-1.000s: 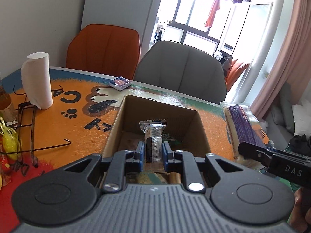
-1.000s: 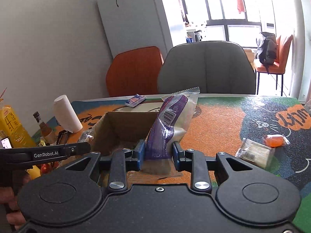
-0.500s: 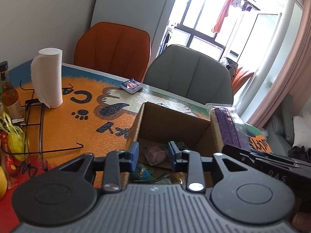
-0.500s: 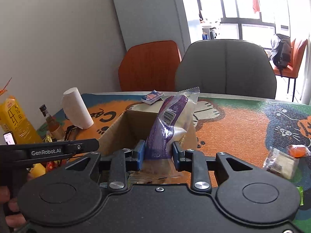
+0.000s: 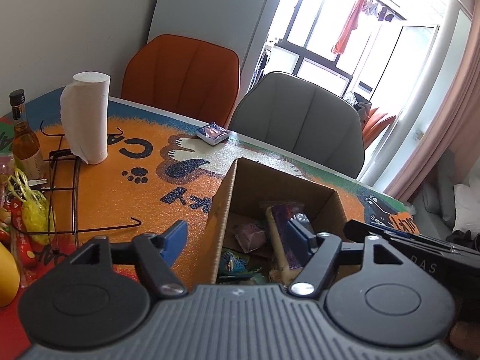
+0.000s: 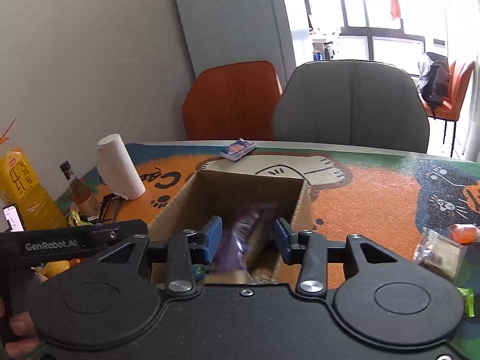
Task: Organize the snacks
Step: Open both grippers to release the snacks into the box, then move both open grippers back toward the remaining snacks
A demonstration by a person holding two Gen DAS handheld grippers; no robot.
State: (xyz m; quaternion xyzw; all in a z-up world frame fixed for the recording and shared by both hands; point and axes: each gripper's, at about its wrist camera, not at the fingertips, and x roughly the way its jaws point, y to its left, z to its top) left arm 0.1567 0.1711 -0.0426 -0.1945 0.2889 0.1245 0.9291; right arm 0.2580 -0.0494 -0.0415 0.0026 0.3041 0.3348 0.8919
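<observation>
The purple snack packet (image 6: 240, 240) lies in the cardboard box (image 6: 222, 186) on the table (image 6: 375, 204) — light, crinkly, probably slippery; best pinched at its flat sealed end. The right tongs (image 6: 247, 240) hang over the box, spread wide and holding nothing. The left tongs (image 5: 237, 237) straddle the box's left wall — wide apart, empty too.

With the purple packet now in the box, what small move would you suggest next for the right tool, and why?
Probably lift the right tool clear of the cardboard box: its jaws stand open, the purple packet lies inside, and snack packets wait on the table to its right.
</observation>
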